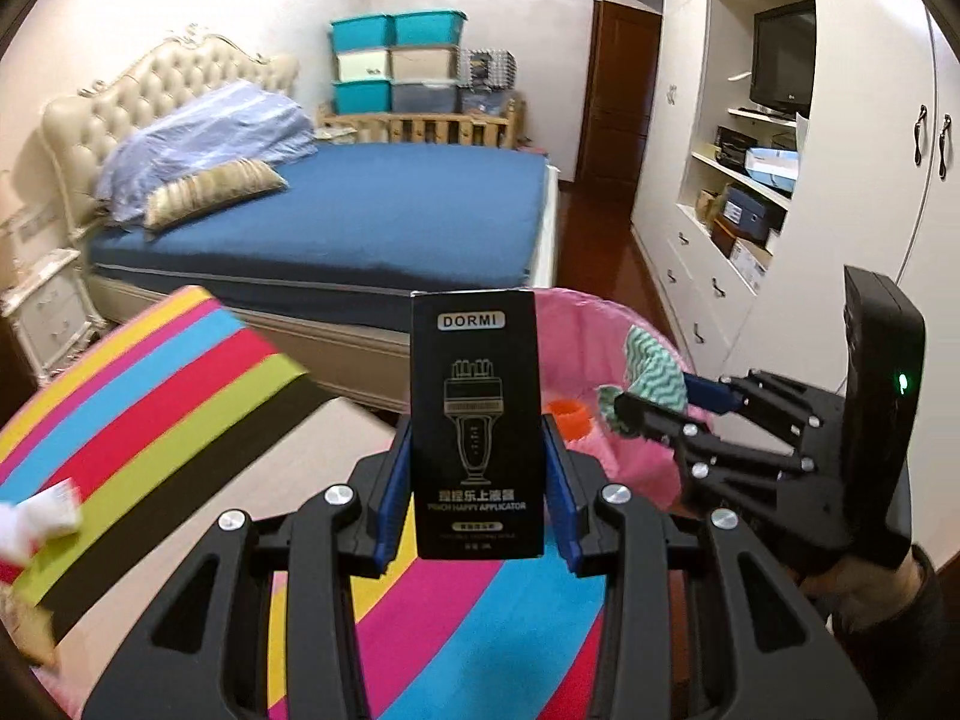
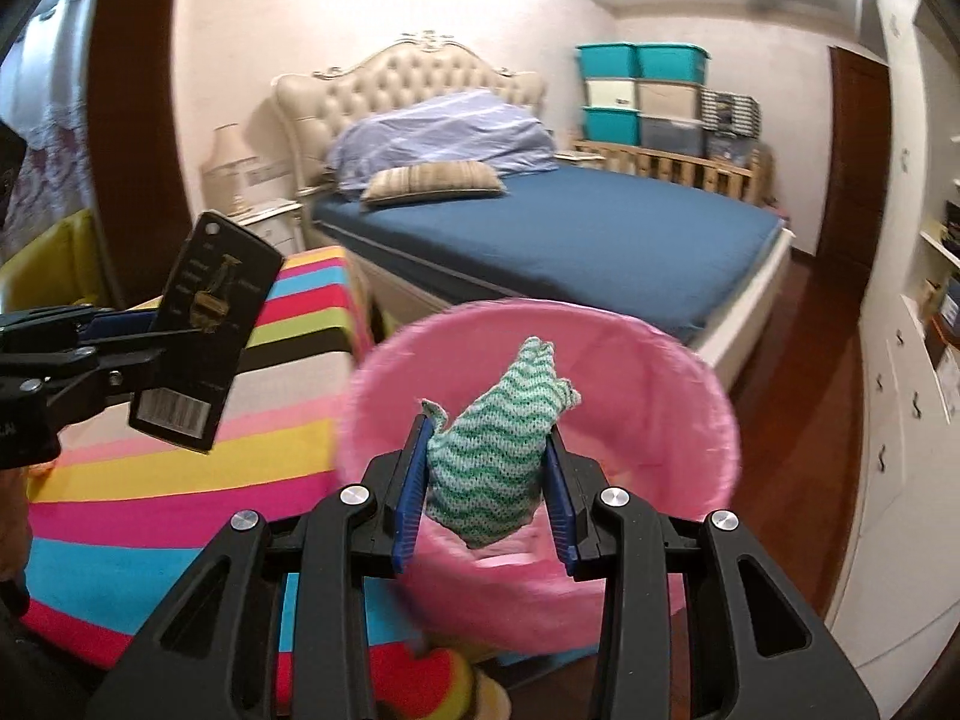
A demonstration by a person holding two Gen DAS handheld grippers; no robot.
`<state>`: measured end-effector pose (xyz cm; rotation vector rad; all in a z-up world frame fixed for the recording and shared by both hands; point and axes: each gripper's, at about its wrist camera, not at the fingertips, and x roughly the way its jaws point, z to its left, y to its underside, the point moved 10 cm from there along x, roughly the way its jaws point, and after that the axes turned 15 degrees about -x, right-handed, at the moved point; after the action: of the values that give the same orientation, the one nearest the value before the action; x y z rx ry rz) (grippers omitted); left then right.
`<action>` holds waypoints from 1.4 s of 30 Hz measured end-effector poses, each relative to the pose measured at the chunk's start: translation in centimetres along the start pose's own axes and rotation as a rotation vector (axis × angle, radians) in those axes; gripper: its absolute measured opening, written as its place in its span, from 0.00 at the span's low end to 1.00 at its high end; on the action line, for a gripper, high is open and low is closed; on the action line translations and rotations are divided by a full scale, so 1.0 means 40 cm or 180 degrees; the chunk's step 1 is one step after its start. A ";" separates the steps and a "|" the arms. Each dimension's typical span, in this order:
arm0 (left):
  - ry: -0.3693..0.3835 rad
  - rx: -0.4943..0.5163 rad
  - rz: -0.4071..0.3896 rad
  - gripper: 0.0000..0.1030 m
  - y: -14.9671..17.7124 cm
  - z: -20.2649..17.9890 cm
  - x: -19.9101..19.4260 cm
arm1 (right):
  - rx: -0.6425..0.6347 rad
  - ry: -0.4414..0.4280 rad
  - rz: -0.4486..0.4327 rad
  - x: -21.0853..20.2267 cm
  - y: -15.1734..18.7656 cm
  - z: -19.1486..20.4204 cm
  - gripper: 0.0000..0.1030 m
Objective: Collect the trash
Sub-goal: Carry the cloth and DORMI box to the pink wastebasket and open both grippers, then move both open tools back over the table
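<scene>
Left wrist view shows the left claw (image 1: 478, 480) clamped on a black DORMI applicator box (image 1: 478, 420), held upright above the striped tabletop (image 1: 150, 396), beside the pink-lined trash bin (image 1: 576, 324) rather than over it. Right wrist view shows the right claw (image 2: 487, 474) gripping a crumpled green-and-white zigzag cloth (image 2: 492, 456) directly over the bin's mouth (image 2: 660, 372).

By my reading the collecting is midway: both pieces are lifted but neither is released. An orange object (image 1: 567, 417) seems to lie in the bin already, though the claw and box cover part of it and I cannot say what it is. A white scrap (image 1: 42, 519) at the left edge of the tabletop is blurred and cut off, so more may remain to gather. The bin's floor is mostly hidden behind the cloth.
</scene>
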<state>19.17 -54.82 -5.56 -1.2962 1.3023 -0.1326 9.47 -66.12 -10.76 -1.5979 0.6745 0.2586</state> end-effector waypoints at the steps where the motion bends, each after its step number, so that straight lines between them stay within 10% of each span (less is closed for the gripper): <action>1: 0.0022 0.0005 0.0063 0.37 -0.005 -0.016 0.033 | 0.0022 0.0030 0.0013 0.012 0.009 -0.021 0.34; 11: 0.0189 -0.0132 0.0268 0.39 -0.064 -0.075 0.232 | 0.0065 0.0077 0.0069 0.079 0.058 -0.098 0.45; 14: 0.0084 -0.0143 0.0190 0.70 -0.074 -0.074 0.248 | 0.0035 0.0112 0.0083 0.090 0.066 -0.099 0.63; 19: -0.0084 -0.0206 0.0040 0.80 -0.076 -0.025 0.214 | 0.0068 0.0182 0.0094 0.075 0.085 -0.111 0.63; 22: -0.0263 -0.0236 -0.0153 0.96 -0.068 0.029 0.152 | 0.0099 0.0206 0.0065 0.053 0.084 -0.108 0.64; 30: -0.0651 -0.0136 -0.0391 0.95 0.007 0.140 -0.036 | 0.0098 0.0012 -0.0001 -0.011 0.041 0.012 0.82; 42: -0.1207 -0.0368 -0.0737 0.95 0.158 0.411 -0.411 | -0.0520 -0.0740 -0.0063 -0.008 -0.058 0.446 0.82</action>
<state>21.94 -30.90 -4.42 -1.4858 0.8463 0.0281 14.41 -48.84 -11.47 -1.6965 0.4671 0.4871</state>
